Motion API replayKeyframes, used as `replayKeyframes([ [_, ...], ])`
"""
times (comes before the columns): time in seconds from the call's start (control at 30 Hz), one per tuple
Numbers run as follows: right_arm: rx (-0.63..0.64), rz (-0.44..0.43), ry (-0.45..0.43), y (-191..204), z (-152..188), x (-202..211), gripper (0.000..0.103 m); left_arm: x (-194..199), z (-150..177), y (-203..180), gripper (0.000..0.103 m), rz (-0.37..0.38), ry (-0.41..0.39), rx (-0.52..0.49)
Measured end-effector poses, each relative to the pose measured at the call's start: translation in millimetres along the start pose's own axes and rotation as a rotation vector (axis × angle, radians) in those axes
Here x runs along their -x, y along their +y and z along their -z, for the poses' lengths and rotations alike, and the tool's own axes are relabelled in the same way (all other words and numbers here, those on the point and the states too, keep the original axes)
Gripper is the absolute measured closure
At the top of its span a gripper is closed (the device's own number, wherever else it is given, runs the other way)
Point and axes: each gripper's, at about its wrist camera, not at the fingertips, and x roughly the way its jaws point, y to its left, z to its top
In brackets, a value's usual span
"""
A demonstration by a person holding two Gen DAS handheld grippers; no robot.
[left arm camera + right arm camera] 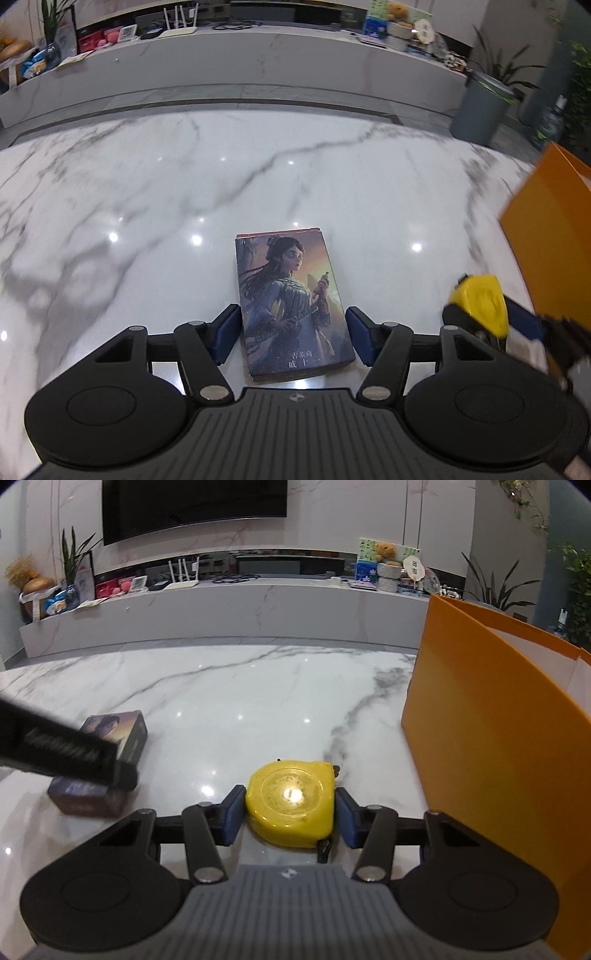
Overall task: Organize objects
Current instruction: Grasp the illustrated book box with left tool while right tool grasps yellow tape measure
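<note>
While grippers straddle box (293,306), tape measure (291,803), orange bag (491,746) stands right.

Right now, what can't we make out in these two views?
- Orange bag interior: right wrist view, its front wall hides it; frame edge crops it.
- Illustrated box: right wrist view, left gripper covers its middle.
- Tape measure: left wrist view, motion-blurred.

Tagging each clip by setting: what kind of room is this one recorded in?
Most likely a home living room: a wall-mounted television hangs above a long marble media console crowded with a router, a teddy bear and potted plants, and the work surface is a marble table.
</note>
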Motion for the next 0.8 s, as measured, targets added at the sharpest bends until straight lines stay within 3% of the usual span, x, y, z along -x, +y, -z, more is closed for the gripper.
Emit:
replayKeyframes([
  [0.17,0.035,-0.034,0.011,7,26,35,0.05,28,41,1,0.032,0.027,-0.023,-0.031],
  [0.4,0.09,-0.09,0.009,18,61,77,0.05,55,82,-1,0.032,0.034,-0.063,-0.002],
  [0.6,0.102,-0.118,0.017,18,75,96,0.05,64,93,0,0.03,0.046,-0.072,0.08],
  [0.73,0.112,-0.132,0.021,15,80,102,0.05,62,93,-7,0.028,0.008,-0.08,0.036],
  [0.8,0.122,-0.142,0.015,14,82,103,0.049,61,93,-11,0.023,-0.002,-0.076,0.016],
])
